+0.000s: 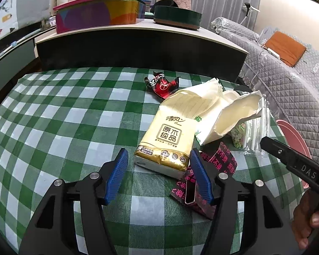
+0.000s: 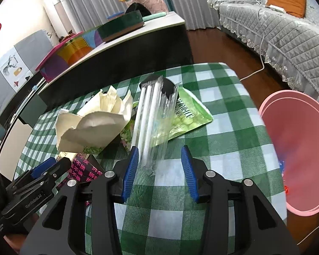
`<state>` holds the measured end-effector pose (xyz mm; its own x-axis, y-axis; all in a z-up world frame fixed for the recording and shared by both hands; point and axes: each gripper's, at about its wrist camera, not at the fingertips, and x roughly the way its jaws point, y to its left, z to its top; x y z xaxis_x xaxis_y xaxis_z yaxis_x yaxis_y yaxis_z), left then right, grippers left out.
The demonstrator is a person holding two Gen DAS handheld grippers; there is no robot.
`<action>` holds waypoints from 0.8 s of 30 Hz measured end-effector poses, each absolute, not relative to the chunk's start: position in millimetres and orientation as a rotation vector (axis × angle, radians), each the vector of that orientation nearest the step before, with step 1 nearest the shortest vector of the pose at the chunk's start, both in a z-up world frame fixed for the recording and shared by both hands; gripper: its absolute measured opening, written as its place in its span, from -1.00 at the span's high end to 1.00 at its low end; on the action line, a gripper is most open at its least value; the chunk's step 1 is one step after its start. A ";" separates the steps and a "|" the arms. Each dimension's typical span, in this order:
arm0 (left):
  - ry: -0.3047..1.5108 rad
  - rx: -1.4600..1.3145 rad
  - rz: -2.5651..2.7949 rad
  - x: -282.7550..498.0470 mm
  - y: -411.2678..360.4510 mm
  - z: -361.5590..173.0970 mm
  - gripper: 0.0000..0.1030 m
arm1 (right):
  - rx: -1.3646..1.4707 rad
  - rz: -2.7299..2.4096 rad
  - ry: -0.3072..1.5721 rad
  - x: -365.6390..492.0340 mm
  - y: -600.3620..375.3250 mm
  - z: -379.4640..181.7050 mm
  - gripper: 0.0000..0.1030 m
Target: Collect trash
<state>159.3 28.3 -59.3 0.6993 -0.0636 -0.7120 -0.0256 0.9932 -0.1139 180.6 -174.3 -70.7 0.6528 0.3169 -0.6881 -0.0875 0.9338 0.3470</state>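
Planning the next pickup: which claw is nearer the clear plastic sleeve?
Right. The right claw has the clear plastic sleeve end between its open pads; the left claw is off to the side, by the tissue pack.

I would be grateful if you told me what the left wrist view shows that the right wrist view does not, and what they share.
Only the left wrist view shows the yellow tissue pack and the red and black wrapper behind it. Only the right wrist view shows the green snack bag clearly, lying under the clear plastic sleeve. Both show that sleeve, the crumpled cream paper, the black and pink wrapper, the pink bin and the checked tablecloth.
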 end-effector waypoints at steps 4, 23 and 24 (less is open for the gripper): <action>0.807 -0.111 -0.033 162.1 24.5 -60.4 -0.15 | 0.299 0.239 0.839 181.5 -174.4 -73.0 0.45; 0.787 -0.127 0.011 150.1 31.2 -46.4 0.00 | 0.264 0.230 0.758 158.7 -185.8 -41.8 0.89; 0.782 -0.127 0.015 148.4 31.7 -45.1 0.00 | 0.263 0.229 0.754 157.4 -186.2 -40.1 0.89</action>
